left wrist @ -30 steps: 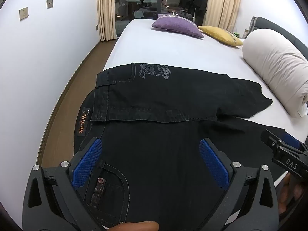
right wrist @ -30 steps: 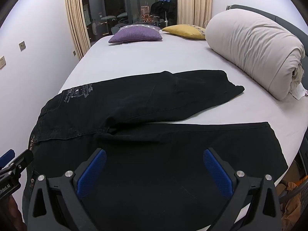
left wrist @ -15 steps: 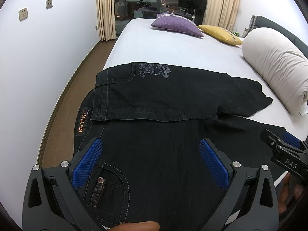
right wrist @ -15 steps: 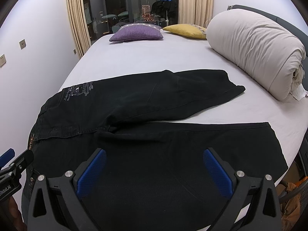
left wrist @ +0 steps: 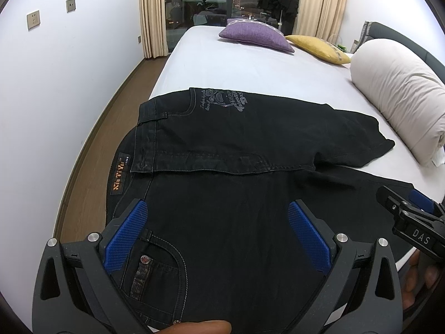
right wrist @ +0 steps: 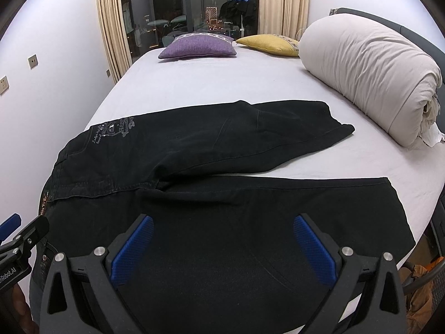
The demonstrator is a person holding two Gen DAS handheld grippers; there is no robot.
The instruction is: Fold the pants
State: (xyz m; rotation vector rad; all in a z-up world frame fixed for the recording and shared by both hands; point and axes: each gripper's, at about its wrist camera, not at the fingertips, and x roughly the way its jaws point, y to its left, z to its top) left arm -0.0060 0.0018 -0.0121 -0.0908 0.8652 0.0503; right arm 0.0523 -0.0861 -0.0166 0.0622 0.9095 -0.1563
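Black jeans (left wrist: pixel 222 150) lie spread on the white bed (left wrist: pixel 250 66), waist at the left edge, both legs running to the right. They also show in the right wrist view (right wrist: pixel 211 150). The far leg ends near the rolled duvet; the near leg lies along the bed's front edge. My left gripper (left wrist: pixel 217 231) is open and empty above the near waist and pocket. My right gripper (right wrist: pixel 222 246) is open and empty above the near leg. Each gripper shows at the edge of the other's view: the right one (left wrist: pixel 411 222) and the left one (right wrist: pixel 19 236).
A rolled cream duvet (right wrist: pixel 370 75) lies along the bed's right side. A purple cushion (right wrist: pixel 197 47) and a yellow cushion (right wrist: pixel 269 44) sit at the far end. A white wall and wooden floor (left wrist: pixel 91 150) run along the left. Curtains and a dark window stand behind.
Both grippers have drifted very slightly; the views shifted a little. The jeans have not moved and both grippers stay open.
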